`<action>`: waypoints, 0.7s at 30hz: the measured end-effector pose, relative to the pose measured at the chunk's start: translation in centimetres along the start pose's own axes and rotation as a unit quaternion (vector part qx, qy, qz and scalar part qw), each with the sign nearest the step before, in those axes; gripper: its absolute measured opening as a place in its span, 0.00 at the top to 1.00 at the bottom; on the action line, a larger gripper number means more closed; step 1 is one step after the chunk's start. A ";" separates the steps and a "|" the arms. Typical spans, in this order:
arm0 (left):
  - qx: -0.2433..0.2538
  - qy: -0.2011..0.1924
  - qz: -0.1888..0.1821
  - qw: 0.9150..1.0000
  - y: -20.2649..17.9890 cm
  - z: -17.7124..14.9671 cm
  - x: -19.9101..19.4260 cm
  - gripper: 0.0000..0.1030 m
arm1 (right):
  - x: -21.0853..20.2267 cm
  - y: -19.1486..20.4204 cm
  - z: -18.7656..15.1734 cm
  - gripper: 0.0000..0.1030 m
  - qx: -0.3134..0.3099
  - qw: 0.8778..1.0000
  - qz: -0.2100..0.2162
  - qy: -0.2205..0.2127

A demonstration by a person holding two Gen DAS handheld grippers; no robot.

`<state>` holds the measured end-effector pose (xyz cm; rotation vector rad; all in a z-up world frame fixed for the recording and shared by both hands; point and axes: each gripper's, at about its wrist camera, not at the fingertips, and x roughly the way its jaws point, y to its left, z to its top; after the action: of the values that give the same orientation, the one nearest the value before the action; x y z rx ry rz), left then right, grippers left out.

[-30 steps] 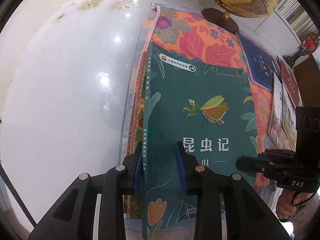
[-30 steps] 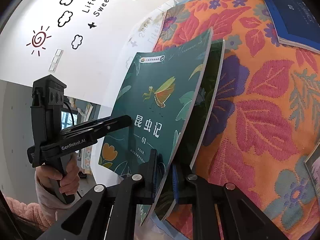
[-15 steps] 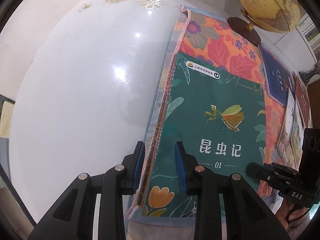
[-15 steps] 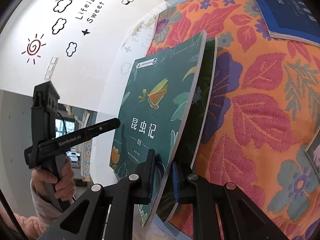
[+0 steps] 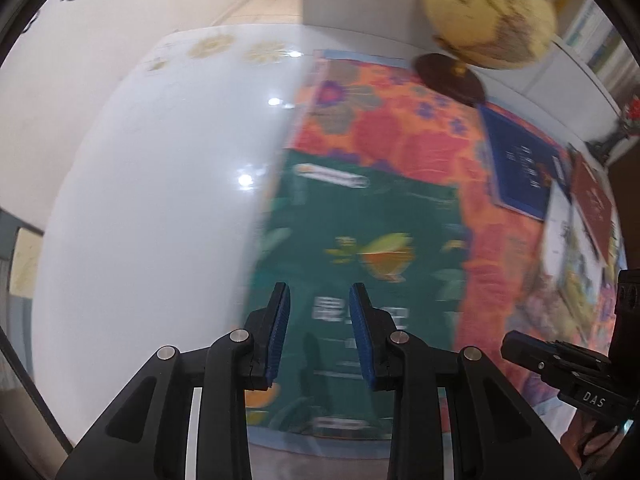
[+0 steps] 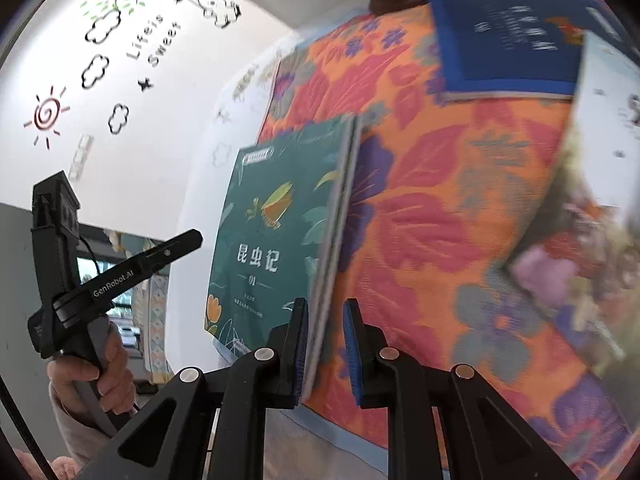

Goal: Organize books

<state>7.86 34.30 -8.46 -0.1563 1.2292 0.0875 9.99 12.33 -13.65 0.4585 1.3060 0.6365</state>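
Observation:
A green book (image 5: 360, 240) with an insect on its cover lies flat on the floral cloth (image 5: 400, 132), close to the cloth's left edge. My left gripper (image 5: 319, 292) hovers above the book's near end. Its jaws stand a little apart and nothing is between them. In the right wrist view the same green book (image 6: 276, 232) lies left of my right gripper (image 6: 327, 308). The book's right edge runs beside the left pad, and only cloth (image 6: 440, 200) shows in the narrow gap. The left gripper (image 6: 188, 240), held by a hand, appears at the left.
A dark blue book (image 5: 520, 168) lies farther right on the cloth, with a red book (image 5: 592, 200) and a pale picture book (image 5: 560, 232) beyond it. A globe (image 5: 484, 12) on a dark stand sits at the back. The glossy white table (image 5: 160, 200) extends to the left.
A second ago both grippers held the green book tilted up on its edge. It now lies flat on the cloth; both have let go and drawn back, the left one upward.

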 end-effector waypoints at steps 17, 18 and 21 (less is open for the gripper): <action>0.135 -0.003 -0.113 0.984 -22.4 2.7 1.5 0.71 | -17.4 -16.2 -0.5 0.83 0.121 0.979 -0.029 -0.163; 0.141 -0.005 -0.121 0.983 -23.5 3.0 1.6 0.71 | -18.7 -17.7 -0.4 0.81 0.133 0.974 -0.029 -0.180; 0.157 -0.009 -0.153 0.976 -27.9 4.7 2.7 0.71 | -21.6 -20.7 -0.1 0.66 0.161 0.961 -0.040 -0.223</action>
<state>17.36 7.48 -7.48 -0.0664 1.1727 -0.3713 10.58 -17.44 -11.06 0.7630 0.9882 0.2285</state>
